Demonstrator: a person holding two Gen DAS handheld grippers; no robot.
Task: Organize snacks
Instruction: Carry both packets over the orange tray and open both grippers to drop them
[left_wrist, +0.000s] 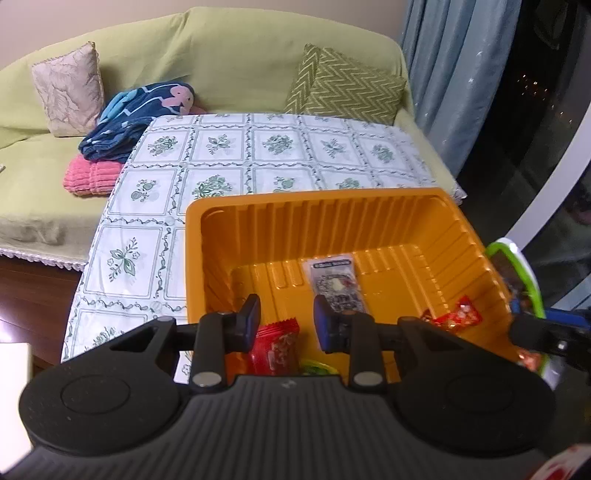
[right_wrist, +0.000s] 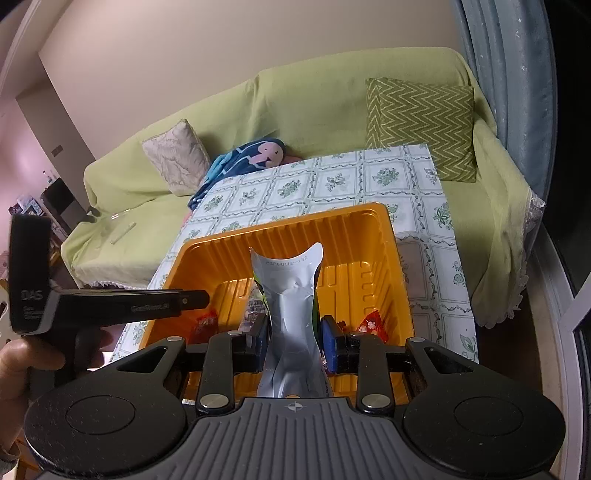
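Nearest the lens of the right wrist view, the right gripper (right_wrist: 293, 341) is clamped on a silver snack pouch (right_wrist: 291, 310), which stands bowed between the blue pads over the near side of the orange tray (right_wrist: 397, 266). At that view's left edge a hand (right_wrist: 22, 360) holds the other tool. From the left wrist view, the left gripper (left_wrist: 286, 323) hangs with jaws apart and nothing between them, above the tray's near wall. Left to right inside the tray lie a red packet (left_wrist: 275, 343) by the near edge, a printed sachet (left_wrist: 334, 286) mid-floor, and a red candy wrapper (left_wrist: 456, 314) toward the right wall. The pouch shows again as a green-rimmed bag (left_wrist: 517, 273) at the tray's right rim. The tray sits at the near edge of the floral tablecloth (left_wrist: 229, 155).

The pouch looks slack and glossy, so a light pinch might let it slip sideways. Released too close to the right rim, it could catch the wall and tip out onto the cloth.
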